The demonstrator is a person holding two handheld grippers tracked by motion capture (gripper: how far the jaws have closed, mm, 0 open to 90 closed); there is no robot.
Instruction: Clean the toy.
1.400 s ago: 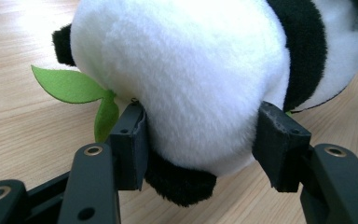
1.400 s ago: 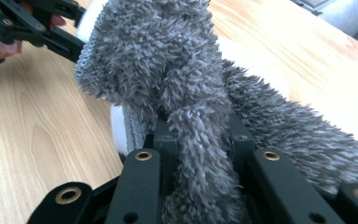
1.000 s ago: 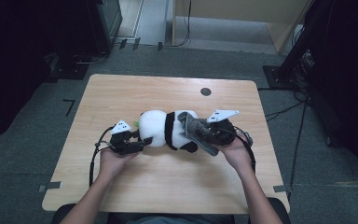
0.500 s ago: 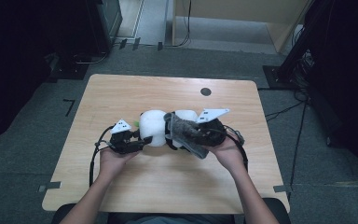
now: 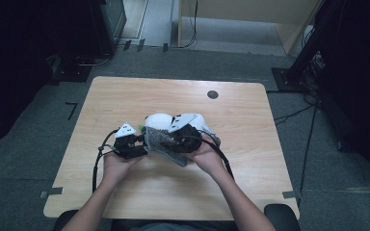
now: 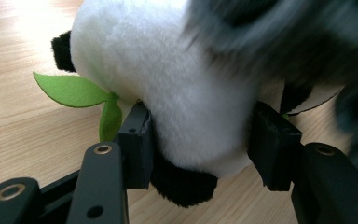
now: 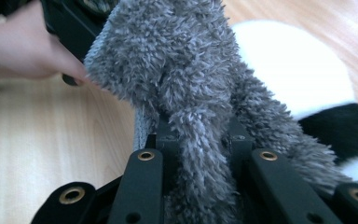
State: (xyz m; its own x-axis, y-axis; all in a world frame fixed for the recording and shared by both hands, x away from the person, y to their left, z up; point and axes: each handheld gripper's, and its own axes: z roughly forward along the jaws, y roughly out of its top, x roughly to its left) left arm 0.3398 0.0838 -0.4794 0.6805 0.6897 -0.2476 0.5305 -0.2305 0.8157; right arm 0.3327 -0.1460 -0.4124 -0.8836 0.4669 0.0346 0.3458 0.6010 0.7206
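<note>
Cloth (image 7: 186, 84) clamped in right tool (image 5: 166, 139) now drapes panda (image 6: 177, 93); left tool (image 5: 144, 144) closed onto panda.

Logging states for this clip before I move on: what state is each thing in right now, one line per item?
Panda plush: lying on the table, white body squeezed between the left gripper's pads.
Grey fluffy cloth: bunched, draped over the panda, pinched by the right gripper.
Left gripper: jaws have just been closing, now shut on the panda.
Right gripper: shut on the cloth.
Green felt leaf: flat on the table.
</note>
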